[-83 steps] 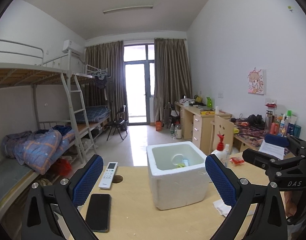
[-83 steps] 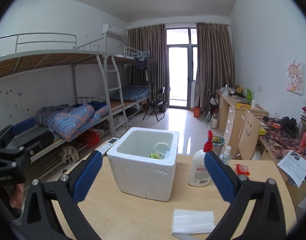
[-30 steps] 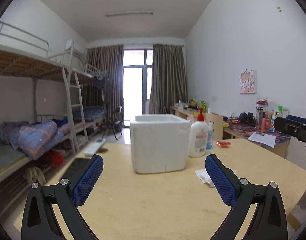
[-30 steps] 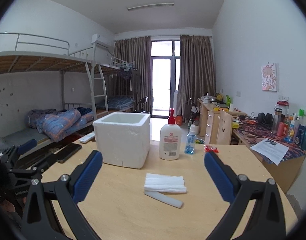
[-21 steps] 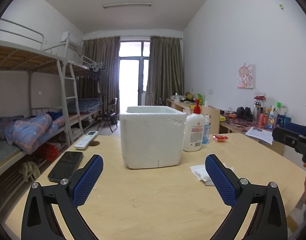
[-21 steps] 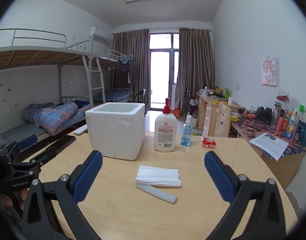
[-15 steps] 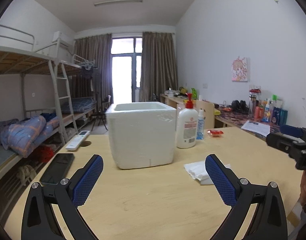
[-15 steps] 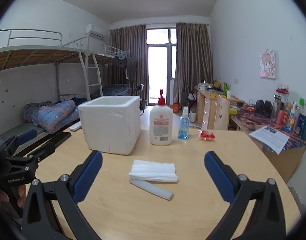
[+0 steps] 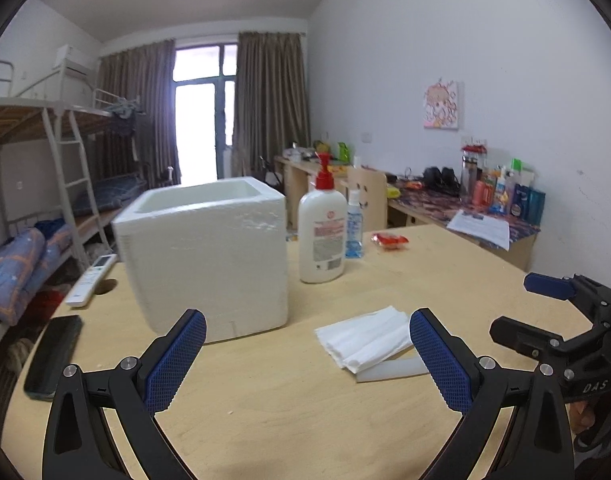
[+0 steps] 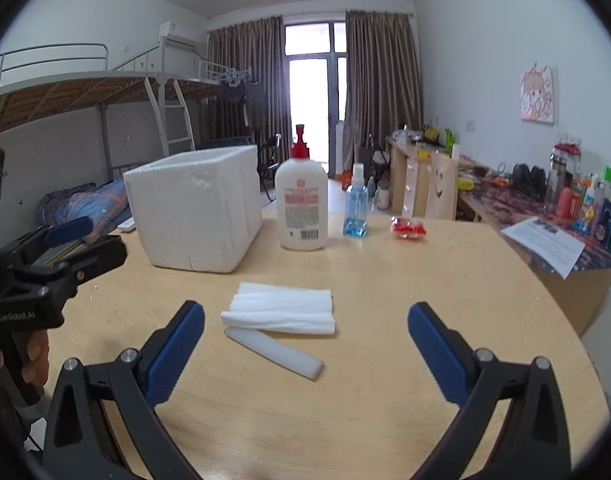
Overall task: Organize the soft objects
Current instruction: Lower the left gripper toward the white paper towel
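A folded stack of white tissue (image 10: 280, 309) lies flat on the wooden counter (image 10: 425, 280), toward its near edge and roughly midway across. Its layers are soft and slightly rumpled, with rounded folds along the near side. A flat white foam strip (image 10: 274, 353) lies just nearer than the stack, at a slant, one end tucked against or under the tissue's near edge. A white foam box (image 10: 195, 206), open at the top, stands upright farther back, toward the counter's left edge, apart from the tissue.
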A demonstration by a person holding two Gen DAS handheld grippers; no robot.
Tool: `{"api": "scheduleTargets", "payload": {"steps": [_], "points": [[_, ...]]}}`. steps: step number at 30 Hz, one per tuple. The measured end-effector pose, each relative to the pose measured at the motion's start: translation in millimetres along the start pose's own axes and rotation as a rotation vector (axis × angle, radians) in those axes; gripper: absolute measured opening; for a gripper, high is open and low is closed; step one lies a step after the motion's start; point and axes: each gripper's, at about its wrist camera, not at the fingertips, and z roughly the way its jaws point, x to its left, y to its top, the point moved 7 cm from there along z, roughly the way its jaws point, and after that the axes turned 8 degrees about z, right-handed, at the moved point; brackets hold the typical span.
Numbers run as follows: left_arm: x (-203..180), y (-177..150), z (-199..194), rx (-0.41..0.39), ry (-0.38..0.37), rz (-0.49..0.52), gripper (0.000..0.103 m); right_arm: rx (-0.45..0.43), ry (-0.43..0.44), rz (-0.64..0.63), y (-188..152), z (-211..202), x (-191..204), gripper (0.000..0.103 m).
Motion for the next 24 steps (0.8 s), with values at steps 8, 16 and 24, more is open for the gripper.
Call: {"api": "scheduleTargets", "payload": {"steps": [8,16,24], "points": [[-15,1,37,0.1,-0.062,0.036,0.102,0.08,0.027,-0.011,-9,18,-9,0.103],[-27,-3,71,0.175,-0.121,0.039,0.101,0.151,0.063,-0.007,-15,35,-16,0.101],[-51,-14,107,0.273,-0.241,0.067,0.082,0.203,0.087,-0.035,-16,44,-24,0.092]]}}
